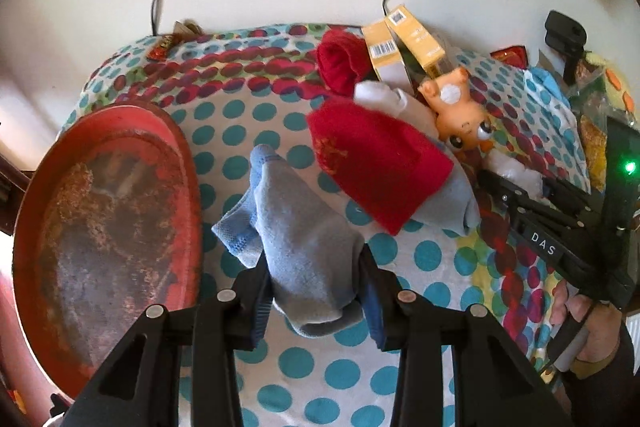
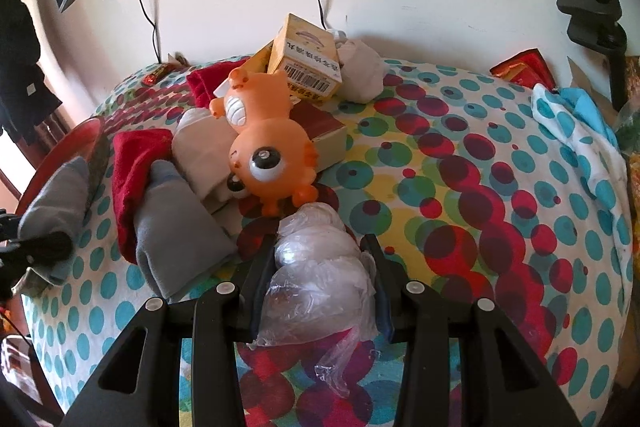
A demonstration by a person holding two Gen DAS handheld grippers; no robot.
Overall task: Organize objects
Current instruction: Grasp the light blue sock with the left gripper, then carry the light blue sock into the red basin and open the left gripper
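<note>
Blue sock (image 1: 296,243) pinched in left gripper (image 1: 316,291), angled steeply down beside red tray (image 1: 168,163); sock's lower end hidden behind the fingers. Right view: right gripper (image 2: 316,291) clamps clear plastic bag (image 2: 316,279) over dotted cloth (image 2: 500,227); bag contents indistinct.

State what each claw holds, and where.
Left claw grips the blue sock near one end; right claw clamps the crumpled plastic bag around its middle.

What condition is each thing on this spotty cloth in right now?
Left gripper: shut on blue sock, lifted.
Right gripper: shut on plastic bag.
Red tray: empty, worn.
Orange toy: lying upside down.
Red sock: lying flat.
Yellow box: closed, tilted on the pile.
</note>
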